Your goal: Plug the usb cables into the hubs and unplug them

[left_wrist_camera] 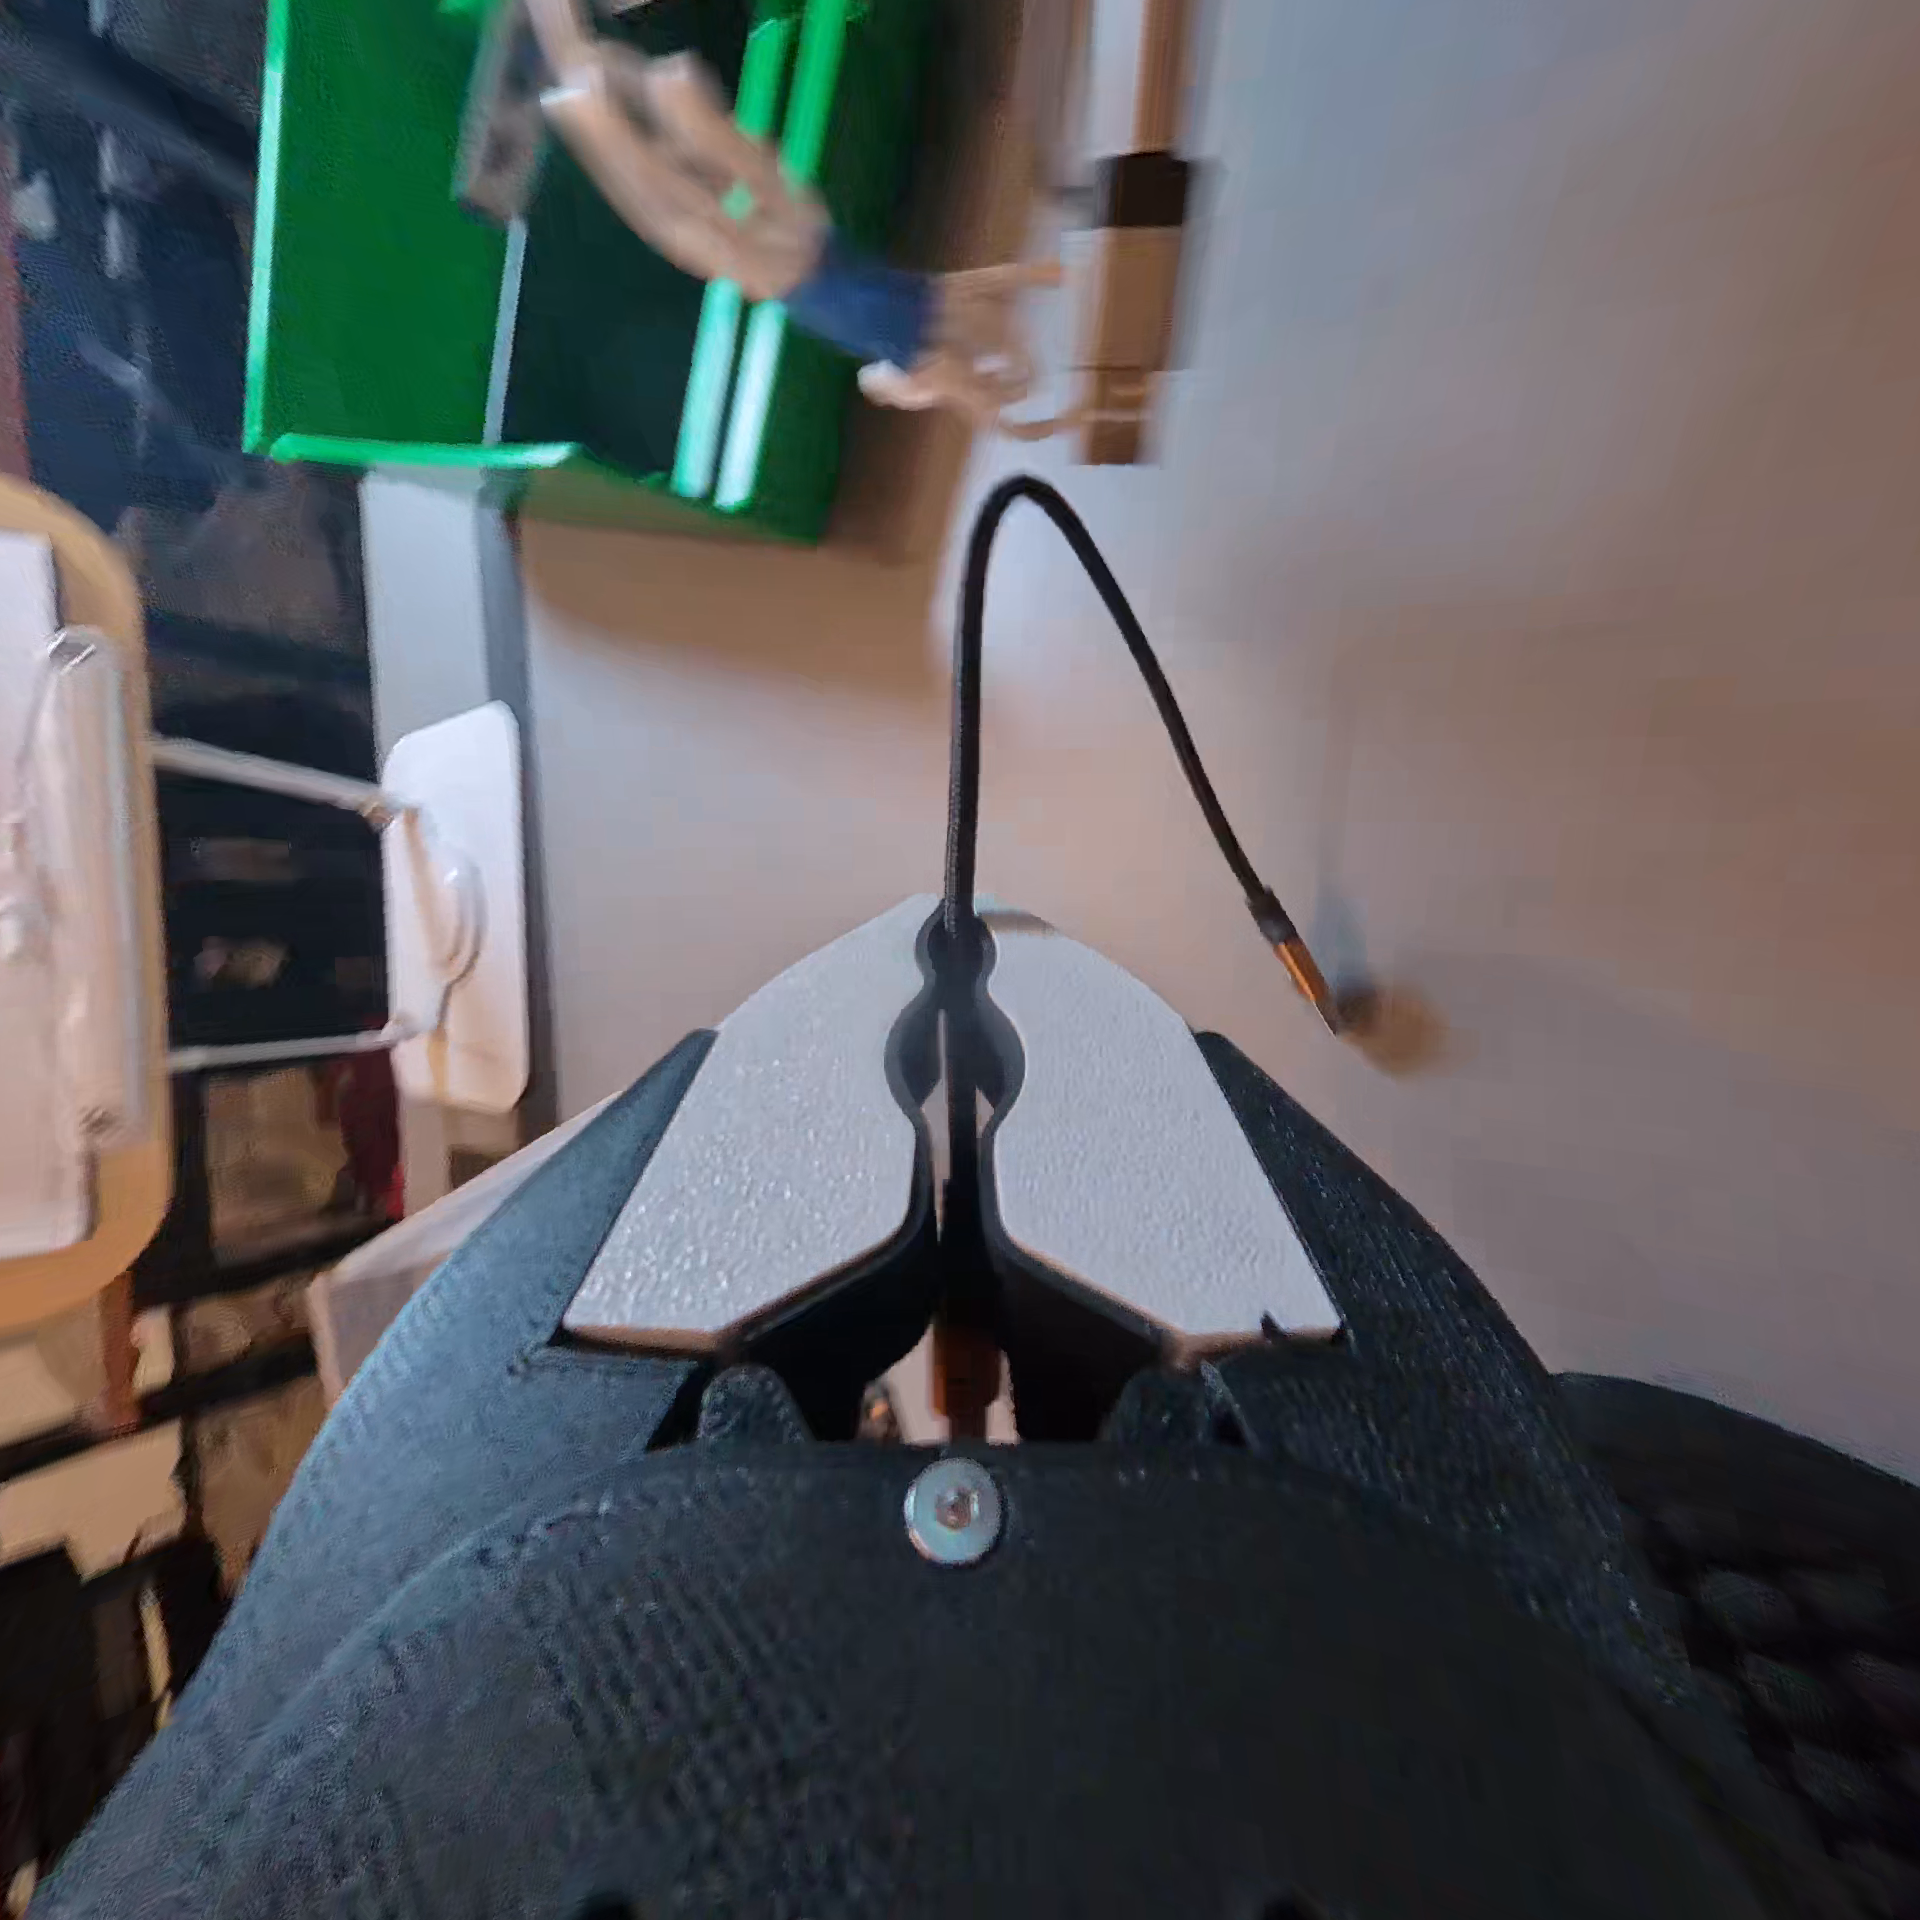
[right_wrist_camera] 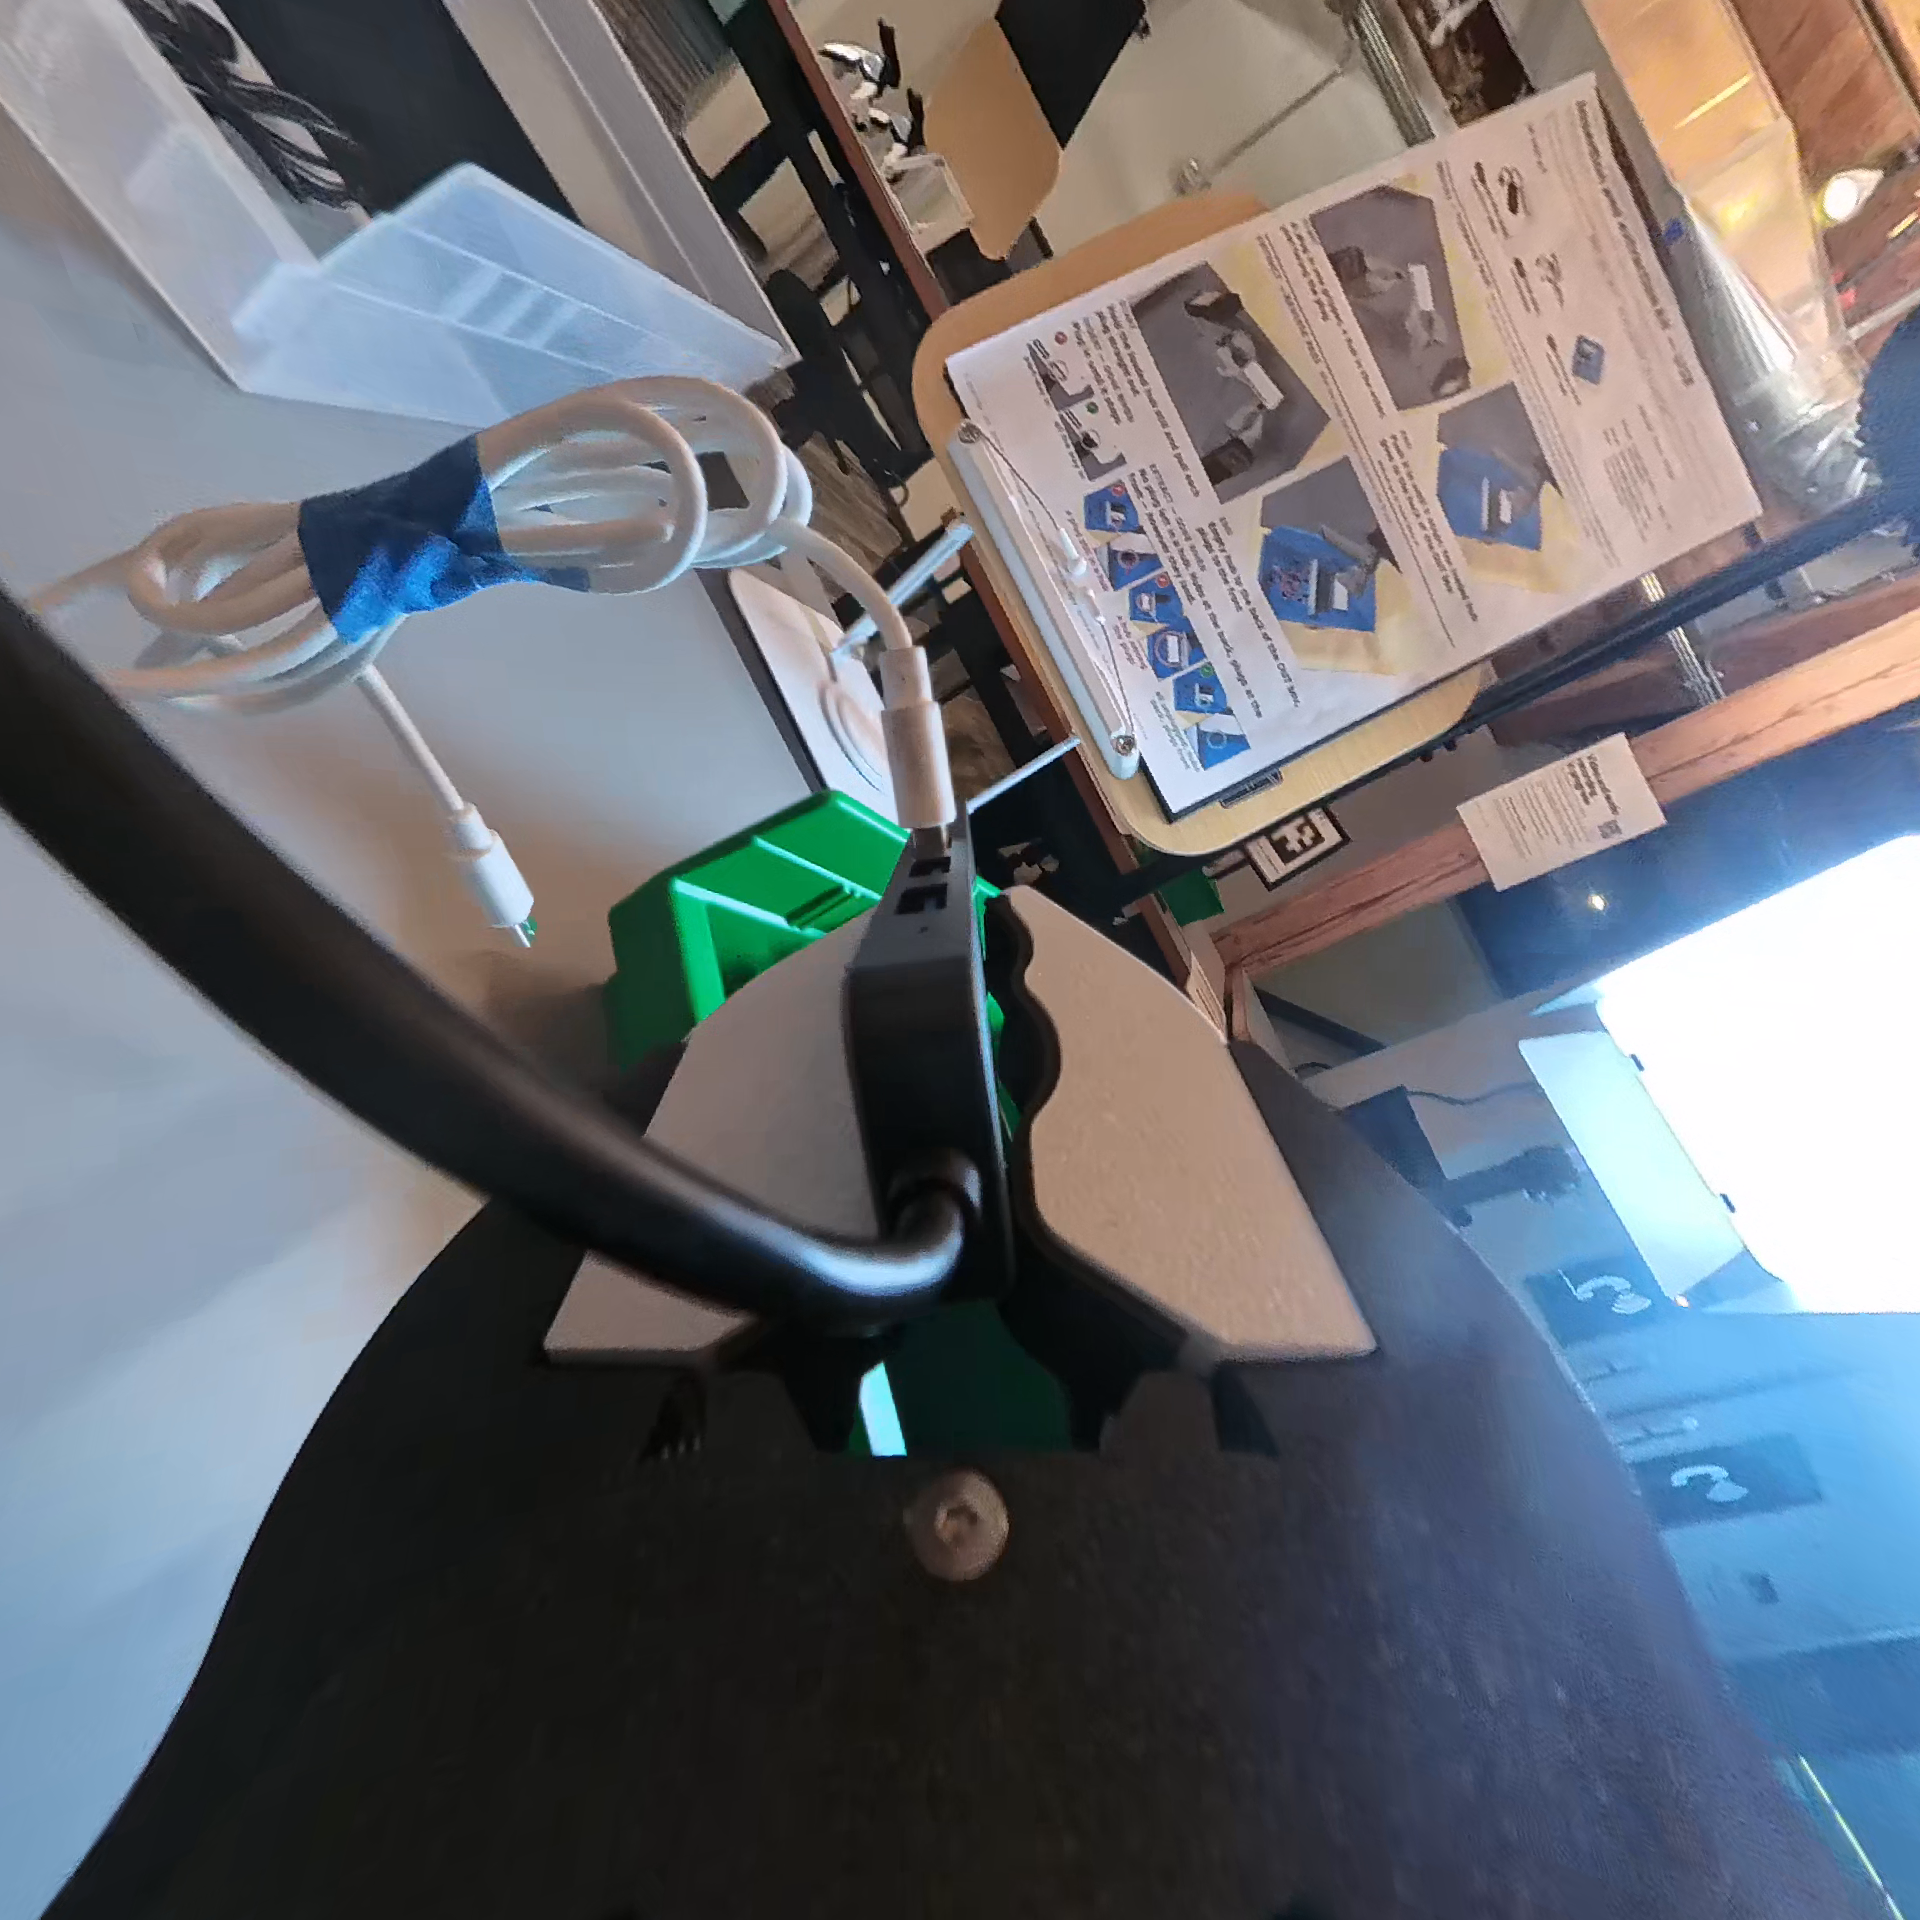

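Observation:
In the left wrist view my left gripper [left_wrist_camera: 961,935] is shut on a thin black braided cable [left_wrist_camera: 971,665]. The cable arcs up and over to the right, and its free plug [left_wrist_camera: 1294,966] hangs above the white table [left_wrist_camera: 1558,623]. In the right wrist view my right gripper [right_wrist_camera: 935,935] is shut on a black USB hub [right_wrist_camera: 925,1039], held on edge. A white cable's plug [right_wrist_camera: 914,727] sits in the hub's far end. That cable is a coil bound with blue tape [right_wrist_camera: 416,551], and its other plug [right_wrist_camera: 494,883] hangs free. The hub's own thick black lead [right_wrist_camera: 364,1039] runs off left.
A green box stands on the table beyond both grippers [left_wrist_camera: 416,260] [right_wrist_camera: 748,904]. The taped white coil shows blurred in the left wrist view [left_wrist_camera: 862,312]. A clear plastic bin [right_wrist_camera: 488,301] sits at the back. A printed sheet on a stand [right_wrist_camera: 1351,447] is beyond the table edge. There is about 20 cm between the tips of the two grippers.

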`<state>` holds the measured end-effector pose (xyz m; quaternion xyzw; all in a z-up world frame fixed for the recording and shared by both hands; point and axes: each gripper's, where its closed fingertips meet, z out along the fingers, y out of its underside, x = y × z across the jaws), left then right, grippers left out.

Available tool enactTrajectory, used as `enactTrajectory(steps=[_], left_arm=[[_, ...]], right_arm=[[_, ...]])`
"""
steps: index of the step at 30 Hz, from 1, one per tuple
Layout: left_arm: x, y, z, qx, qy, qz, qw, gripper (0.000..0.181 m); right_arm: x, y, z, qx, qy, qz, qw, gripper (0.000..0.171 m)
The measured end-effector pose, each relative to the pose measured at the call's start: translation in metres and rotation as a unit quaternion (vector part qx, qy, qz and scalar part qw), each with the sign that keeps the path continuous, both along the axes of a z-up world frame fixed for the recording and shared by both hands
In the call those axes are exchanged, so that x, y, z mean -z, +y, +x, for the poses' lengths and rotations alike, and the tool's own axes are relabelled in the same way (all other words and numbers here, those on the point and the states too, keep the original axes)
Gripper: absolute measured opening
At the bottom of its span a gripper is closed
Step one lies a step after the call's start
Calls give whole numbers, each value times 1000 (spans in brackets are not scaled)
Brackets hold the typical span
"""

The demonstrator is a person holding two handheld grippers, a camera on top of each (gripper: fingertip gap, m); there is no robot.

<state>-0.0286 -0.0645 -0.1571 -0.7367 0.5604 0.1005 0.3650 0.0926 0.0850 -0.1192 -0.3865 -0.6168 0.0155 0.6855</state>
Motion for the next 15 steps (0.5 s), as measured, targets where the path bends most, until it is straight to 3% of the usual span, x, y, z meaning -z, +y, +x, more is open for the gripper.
enactTrajectory(steps=[3, 5, 6, 10, 12, 15], left_arm=[[31, -38, 24, 90, -36, -40, 994, 0], [47, -64, 30, 107, -72, -106, 986, 0], [47, -76, 34, 112, -104, -137, 979, 9], [18, -117, 46, 133, -250, -267, 921, 43], [0, -126, 46, 147, -300, -293, 896, 40], [13, -115, 28, 100, -258, -285, 918, 33]], right_arm=[[-2, 9, 6, 10, 9, -14, 1000, 13], [-1, 12, 7, 13, 11, -21, 1000, 13], [-1, 13, 7, 14, 9, -21, 1000, 13], [3, 10, 4, 10, 1, -18, 1000, 13], [5, 8, 2, 9, -4, -14, 1000, 13], [6, 7, 2, 8, -8, -13, 1000, 13]])
